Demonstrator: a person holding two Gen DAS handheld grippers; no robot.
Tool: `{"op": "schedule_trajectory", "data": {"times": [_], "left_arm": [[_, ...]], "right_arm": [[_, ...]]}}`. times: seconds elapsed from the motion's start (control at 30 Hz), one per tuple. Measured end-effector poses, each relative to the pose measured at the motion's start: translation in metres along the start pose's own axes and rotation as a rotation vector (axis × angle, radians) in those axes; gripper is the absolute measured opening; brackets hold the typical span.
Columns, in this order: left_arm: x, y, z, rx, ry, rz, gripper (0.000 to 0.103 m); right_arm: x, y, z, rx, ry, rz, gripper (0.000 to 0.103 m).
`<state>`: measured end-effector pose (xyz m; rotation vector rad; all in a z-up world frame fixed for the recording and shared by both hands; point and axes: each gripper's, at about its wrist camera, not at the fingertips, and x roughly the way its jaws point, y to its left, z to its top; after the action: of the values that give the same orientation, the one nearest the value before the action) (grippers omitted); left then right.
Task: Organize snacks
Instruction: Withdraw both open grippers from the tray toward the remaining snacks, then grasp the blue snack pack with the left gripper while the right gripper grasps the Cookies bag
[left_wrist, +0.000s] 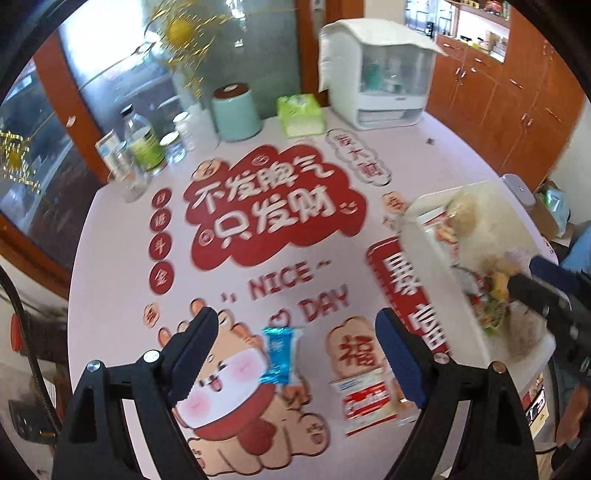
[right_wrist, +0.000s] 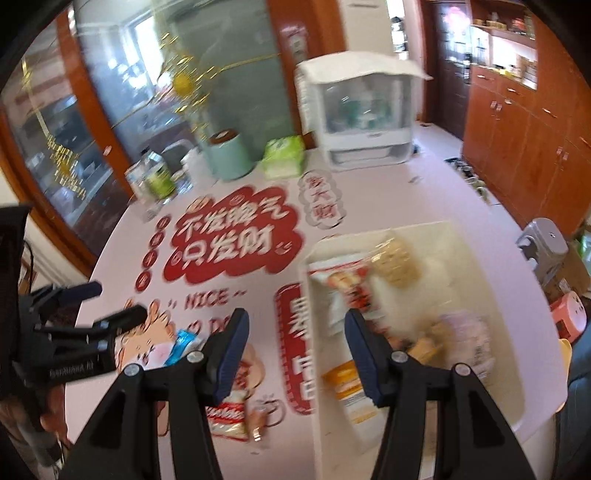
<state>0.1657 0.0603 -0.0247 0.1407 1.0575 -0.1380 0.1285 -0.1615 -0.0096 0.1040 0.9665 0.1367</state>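
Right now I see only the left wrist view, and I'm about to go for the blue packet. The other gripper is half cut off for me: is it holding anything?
Observer: No. The right gripper has its jaws apart with nothing between the pads. It hangs over the left rim of the white tray.
Operator: The tray's near end is a blur here. What lies there?
Observer: An orange-and-white packet lies flat there, just beside the gripper's right finger.
Operator: Anything on the floor past the tray?
Observer: A low pink stool stands beyond the table's edge.
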Motion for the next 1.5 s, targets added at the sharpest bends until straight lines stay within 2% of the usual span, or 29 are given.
{"op": "schedule_trajectory", "data": {"times": [0.13,0.27,0.4,0.5,0.73,0.93,1.07,1.17,1.27,1.3,1.37,1.4,1.5], "left_arm": [[0.022,0.023,-0.015,0.005,0.041,0.004,0.086],[0.053,0.037,-0.028,0.016,0.097,-0.003,0.086],[0.092,0.041,-0.041,0.032,0.163,-0.038,0.086],[0.114,0.037,-0.048,0.050,0.196,-0.061,0.086],[0.150,0.029,-0.057,0.072,0.241,-0.090,0.086],[0.167,0.028,-0.062,0.063,0.258,-0.095,0.085],[0.174,0.029,-0.063,0.044,0.275,-0.121,0.070],[0.173,0.027,-0.064,0.060,0.257,-0.109,0.062],[0.171,0.025,-0.065,0.080,0.237,-0.098,0.040],[0.169,0.025,-0.066,0.086,0.231,-0.099,0.030],[0.168,0.025,-0.067,0.082,0.235,-0.112,0.029],[0.166,0.026,-0.068,0.079,0.232,-0.109,0.029],[0.158,0.029,-0.074,0.081,0.222,-0.094,0.028]], "right_arm": [[0.027,0.028,-0.024,-0.029,0.084,0.029,0.055],[0.061,0.045,-0.056,0.004,0.190,0.075,0.055],[0.087,0.058,-0.083,0.040,0.253,0.124,0.055],[0.103,0.067,-0.101,0.067,0.289,0.129,0.055],[0.128,0.076,-0.126,0.123,0.347,0.070,0.055],[0.137,0.084,-0.129,0.108,0.328,-0.007,0.055],[0.142,0.087,-0.127,0.082,0.317,-0.038,0.056],[0.145,0.092,-0.127,0.037,0.309,-0.061,0.058],[0.148,0.100,-0.127,-0.011,0.305,-0.088,0.060],[0.149,0.102,-0.127,-0.028,0.302,-0.097,0.059],[0.148,0.105,-0.128,-0.060,0.291,-0.099,0.054],[0.147,0.105,-0.128,-0.063,0.282,-0.081,0.047],[0.147,0.105,-0.128,-0.060,0.286,-0.068,0.046]]}}
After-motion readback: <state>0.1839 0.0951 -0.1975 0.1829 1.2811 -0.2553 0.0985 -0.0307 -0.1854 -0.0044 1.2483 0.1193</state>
